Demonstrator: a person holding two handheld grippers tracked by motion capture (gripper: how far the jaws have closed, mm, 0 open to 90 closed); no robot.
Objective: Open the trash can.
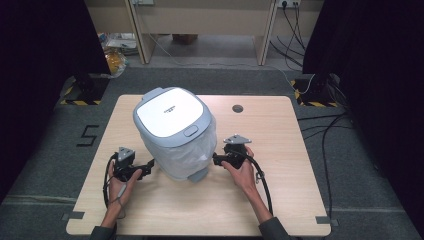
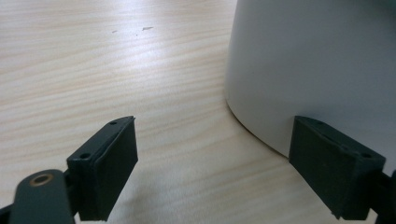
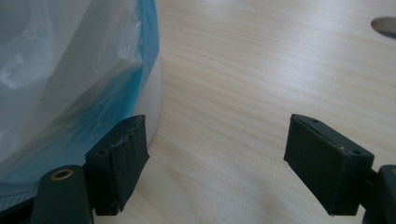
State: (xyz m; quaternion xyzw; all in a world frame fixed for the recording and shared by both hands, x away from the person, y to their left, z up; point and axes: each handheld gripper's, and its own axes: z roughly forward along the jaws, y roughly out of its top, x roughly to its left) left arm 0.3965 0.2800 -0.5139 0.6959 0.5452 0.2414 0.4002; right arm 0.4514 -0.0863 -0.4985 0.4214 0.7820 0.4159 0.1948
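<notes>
Pale wooden table (image 1: pixel 280 150), grey floor (image 1: pixel 45 165)

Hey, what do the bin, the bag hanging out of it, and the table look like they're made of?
The bin: likely moulded plastic, smooth matte grey-white wall, slightly glossy white lid. The bag: thin plastic film, translucent, bluish at its edge, crinkled, with shiny creases. The table: light wood or wood-look laminate; fine straight grain lines and a soft sheen; which one I can't tell.

Light wooden table (image 1: pixel 280 200), round hole (image 1: pixel 237 108) near far edge. Grey carpet floor (image 1: pixel 45 150) with a painted 5 (image 1: pixel 88 135). Cables (image 1: pixel 325 130) trailing right. Desk legs (image 1: pixel 137 37) beyond.
</notes>
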